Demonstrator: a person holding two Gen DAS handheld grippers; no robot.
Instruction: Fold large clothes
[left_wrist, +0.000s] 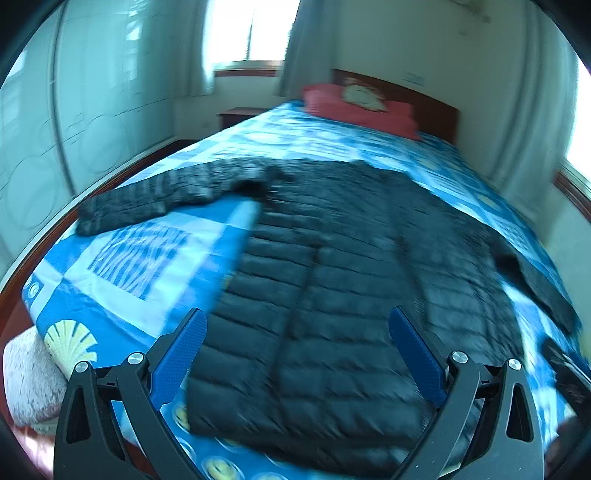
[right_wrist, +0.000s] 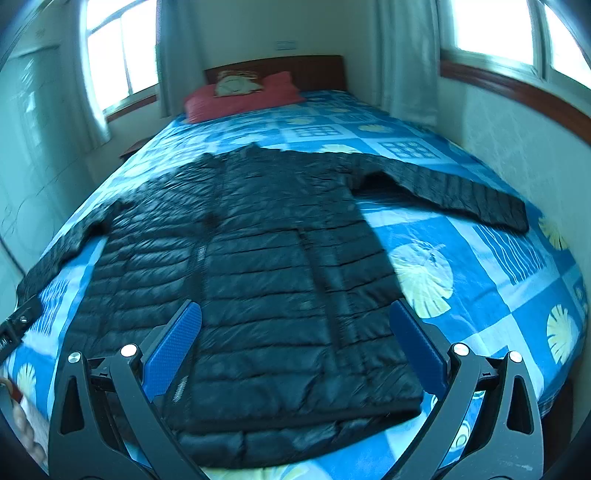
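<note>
A long black quilted jacket (left_wrist: 332, 266) (right_wrist: 266, 280) lies spread flat on the bed, hem toward me, collar toward the pillow. Its sleeves reach out to both sides: one sleeve (left_wrist: 166, 192) points left in the left wrist view, the other sleeve (right_wrist: 454, 188) points right in the right wrist view. My left gripper (left_wrist: 297, 325) hovers open above the hem, blue pads wide apart and holding nothing. My right gripper (right_wrist: 295, 317) is also open over the hem, with nothing between its pads. The left wrist view is blurred.
The bed (right_wrist: 480, 258) has a blue and white patterned cover. A red pillow (right_wrist: 240, 98) lies by the wooden headboard (right_wrist: 317, 70). Curtained windows flank the bed, with a wall close on its right side. A white fluffy item (left_wrist: 29, 380) shows at the bed's near left corner.
</note>
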